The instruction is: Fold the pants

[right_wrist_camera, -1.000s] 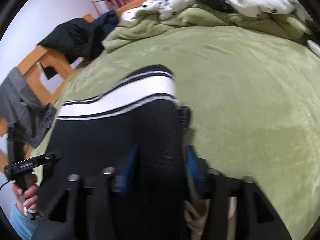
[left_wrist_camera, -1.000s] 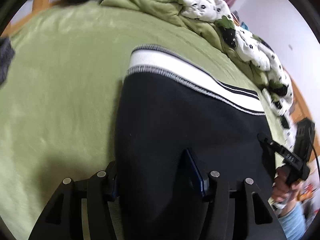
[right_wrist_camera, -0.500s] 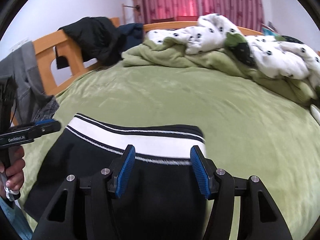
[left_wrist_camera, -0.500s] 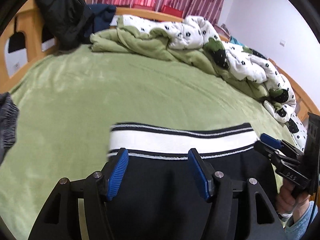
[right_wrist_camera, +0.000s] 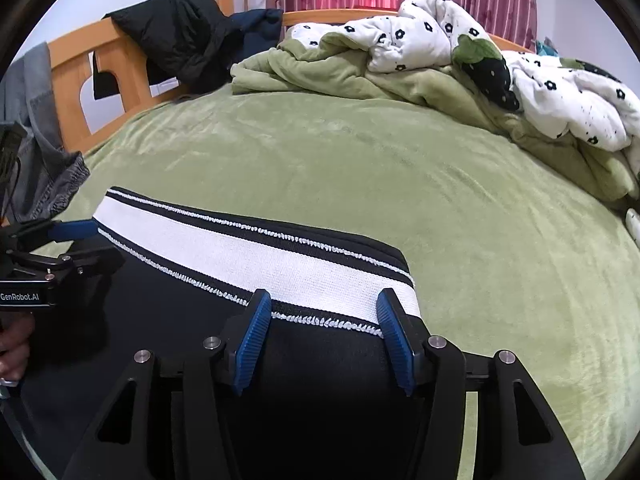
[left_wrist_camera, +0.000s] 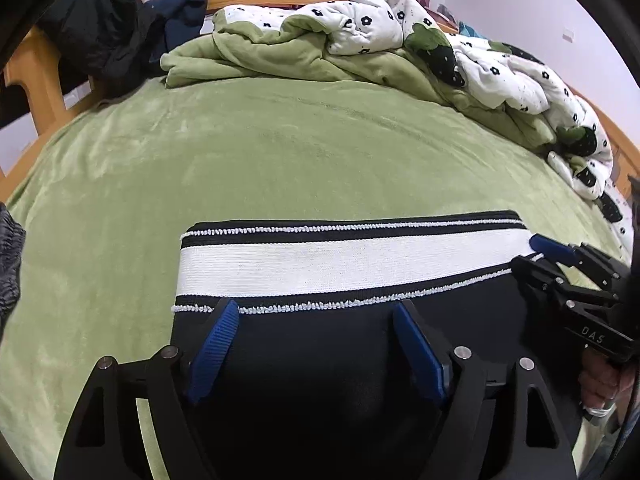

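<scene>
Both tongs wide open over the folded pants: flatten the fold, then set up the next one.

Nearest, the left gripper (left_wrist_camera: 316,344) and the right gripper (right_wrist_camera: 324,340) stand spread, holding nothing, above the black pants (left_wrist_camera: 320,380) at 6 o'clock on the green bed cover (left_wrist_camera: 280,148). Whether the pads touch the cloth I cannot tell. The striped waistband (left_wrist_camera: 352,264) lies square just beyond the fingertips; I would press the edges level before gripping again. Farther off at 12 to 2 o'clock the rumpled quilt (left_wrist_camera: 400,40) lies well apart.
</scene>
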A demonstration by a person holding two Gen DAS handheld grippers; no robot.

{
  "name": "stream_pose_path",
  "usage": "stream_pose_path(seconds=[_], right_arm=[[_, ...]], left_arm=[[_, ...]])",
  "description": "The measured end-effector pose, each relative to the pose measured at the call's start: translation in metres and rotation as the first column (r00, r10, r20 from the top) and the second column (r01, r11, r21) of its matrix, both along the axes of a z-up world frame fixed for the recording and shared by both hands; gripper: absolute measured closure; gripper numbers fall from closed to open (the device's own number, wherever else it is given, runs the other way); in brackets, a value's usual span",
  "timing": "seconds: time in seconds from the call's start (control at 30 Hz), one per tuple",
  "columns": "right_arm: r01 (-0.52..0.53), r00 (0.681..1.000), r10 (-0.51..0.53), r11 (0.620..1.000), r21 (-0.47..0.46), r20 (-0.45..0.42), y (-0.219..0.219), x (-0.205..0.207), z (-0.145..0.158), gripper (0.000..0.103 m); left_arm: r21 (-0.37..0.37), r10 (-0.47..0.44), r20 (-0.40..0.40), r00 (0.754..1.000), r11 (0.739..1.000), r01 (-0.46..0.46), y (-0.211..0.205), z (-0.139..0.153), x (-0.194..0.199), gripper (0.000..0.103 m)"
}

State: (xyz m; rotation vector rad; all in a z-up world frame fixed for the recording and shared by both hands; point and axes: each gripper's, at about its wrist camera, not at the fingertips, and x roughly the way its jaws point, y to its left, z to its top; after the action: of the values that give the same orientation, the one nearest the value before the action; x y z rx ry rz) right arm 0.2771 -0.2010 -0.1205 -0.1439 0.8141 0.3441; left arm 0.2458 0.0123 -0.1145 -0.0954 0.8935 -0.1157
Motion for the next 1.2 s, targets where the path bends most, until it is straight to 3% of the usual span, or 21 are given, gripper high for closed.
stream_pose_path(seconds=[0.37,0.53,0.63,0.77,0.97,1.13,1.2], right_arm=[[0.004,1.000,-0.004,1.000,-0.010,0.005,0.002,-0.003,-0.001,0.047],[0.022,1.000,-0.022,0.998,-0.054,-0.004,-0.002,-0.013,0.007,0.047],[0.058,0.998,-0.058,0.998,-0.013,-0.039,-0.018,-0.028,0.014,0.048],[0.110,0.991,-0.106,0.993,0.041,-0.088,-0.033,-0.050,0.012,0.048],[0.098,0.992,-0.101,0.994,-0.047,-0.080,-0.025,-0.088,0.016,0.049],[0.078,0.990,-0.065,0.991,0.104,-0.122,-0.040,-0.131,0.036,0.055],[0.082,0.994,-0.072,0.988,0.132,-0.080,-0.046,-0.151,0.048,0.055]], left_arm=[[0.001,0.021,-0.025,0.999,1.000,-0.021,0.007,0.000,-0.006,0.025],[-0.083,0.035,-0.109,0.993,0.996,-0.044,0.021,-0.003,-0.015,0.025],[-0.139,0.048,-0.160,0.986,0.988,-0.071,0.029,-0.006,-0.030,0.025],[-0.150,0.011,-0.170,0.985,0.988,-0.037,0.023,-0.009,-0.059,0.025],[-0.132,-0.099,-0.152,0.983,0.988,0.079,0.003,0.000,-0.128,0.025],[-0.043,-0.135,-0.066,0.989,0.990,0.132,-0.001,0.012,-0.199,0.025],[-0.030,-0.154,-0.059,0.986,0.988,0.153,0.001,0.014,-0.218,0.025]])
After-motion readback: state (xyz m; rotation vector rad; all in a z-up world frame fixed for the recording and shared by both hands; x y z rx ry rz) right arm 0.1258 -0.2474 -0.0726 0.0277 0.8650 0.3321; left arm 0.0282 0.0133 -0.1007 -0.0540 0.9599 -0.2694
